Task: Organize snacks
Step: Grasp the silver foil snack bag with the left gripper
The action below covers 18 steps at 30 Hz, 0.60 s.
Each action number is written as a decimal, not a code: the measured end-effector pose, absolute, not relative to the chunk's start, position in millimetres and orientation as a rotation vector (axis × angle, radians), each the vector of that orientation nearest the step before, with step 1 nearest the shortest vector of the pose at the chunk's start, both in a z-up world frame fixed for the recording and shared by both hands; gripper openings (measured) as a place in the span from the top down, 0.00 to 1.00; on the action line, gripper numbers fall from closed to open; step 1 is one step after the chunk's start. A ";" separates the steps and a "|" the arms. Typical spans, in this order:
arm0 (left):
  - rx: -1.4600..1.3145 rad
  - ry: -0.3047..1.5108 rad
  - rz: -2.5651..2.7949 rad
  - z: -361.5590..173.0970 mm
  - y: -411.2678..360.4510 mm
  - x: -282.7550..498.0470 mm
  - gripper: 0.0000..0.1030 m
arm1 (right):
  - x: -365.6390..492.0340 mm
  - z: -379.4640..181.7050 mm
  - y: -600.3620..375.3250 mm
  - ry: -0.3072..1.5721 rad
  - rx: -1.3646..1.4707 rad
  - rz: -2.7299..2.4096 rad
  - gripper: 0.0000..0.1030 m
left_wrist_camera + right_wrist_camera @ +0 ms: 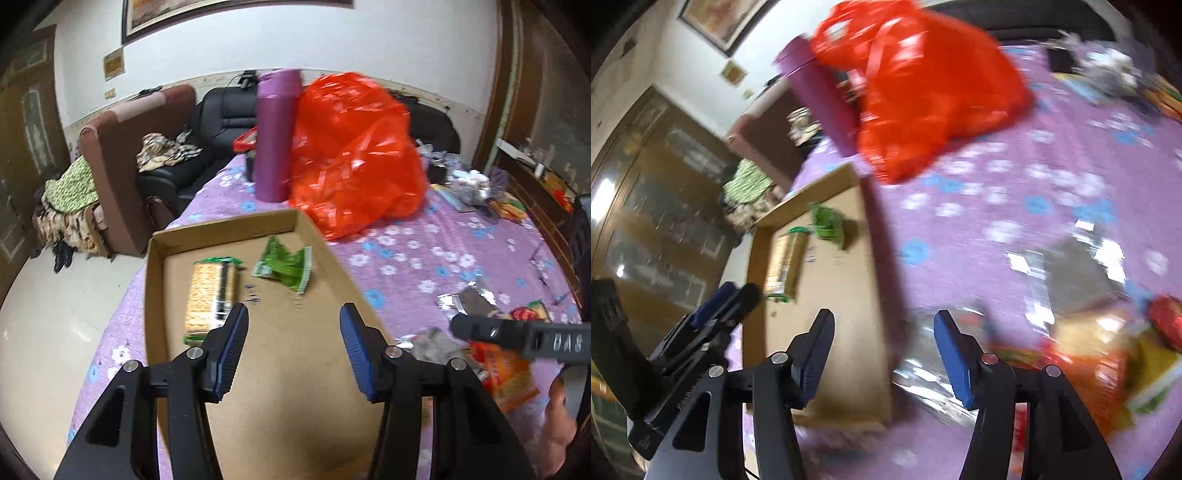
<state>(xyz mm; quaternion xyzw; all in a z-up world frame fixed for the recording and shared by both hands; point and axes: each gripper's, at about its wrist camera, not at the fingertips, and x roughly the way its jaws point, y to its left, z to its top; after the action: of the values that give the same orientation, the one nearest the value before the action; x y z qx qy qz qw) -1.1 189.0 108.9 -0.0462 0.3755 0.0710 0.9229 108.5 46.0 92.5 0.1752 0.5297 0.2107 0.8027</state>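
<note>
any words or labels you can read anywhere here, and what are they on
"BAS" – raised letters on the black body of the right gripper, cut off at the picture's edge.
Clear cracker packet in the cardboard tray: print blurred.
Crumpled green snack wrapper: unreadable.
Yellow wall plaque: too small.

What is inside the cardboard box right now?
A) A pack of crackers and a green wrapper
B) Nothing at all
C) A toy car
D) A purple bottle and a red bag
A: the left wrist view shows the pack of crackers and the green wrapper lying on the floor of the cardboard box.
</note>
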 end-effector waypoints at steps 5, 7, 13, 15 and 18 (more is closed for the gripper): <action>-0.095 0.750 0.073 119.0 158.6 -10.5 0.50 | 84.5 117.6 -33.3 1.015 0.541 0.417 0.25; -0.091 0.749 0.029 120.9 141.2 -13.4 0.49 | 76.2 123.4 -58.8 0.968 0.607 0.422 0.16; -0.061 0.762 -0.048 114.1 96.7 -18.6 0.48 | 48.1 120.9 -121.9 0.872 0.654 0.341 0.15; -0.058 0.769 -0.053 110.3 90.1 -18.8 0.48 | 44.2 112.1 -136.9 0.874 0.686 0.336 0.15; -0.081 0.797 -0.044 102.7 85.7 -14.5 0.48 | 36.3 102.1 -156.1 0.851 0.752 0.331 0.15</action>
<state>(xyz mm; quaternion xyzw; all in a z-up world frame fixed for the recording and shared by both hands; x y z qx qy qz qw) -14.5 85.7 102.7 -0.0396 0.3877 -0.0213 0.9207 36.3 -156.1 102.1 0.3546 0.4011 0.1560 0.8301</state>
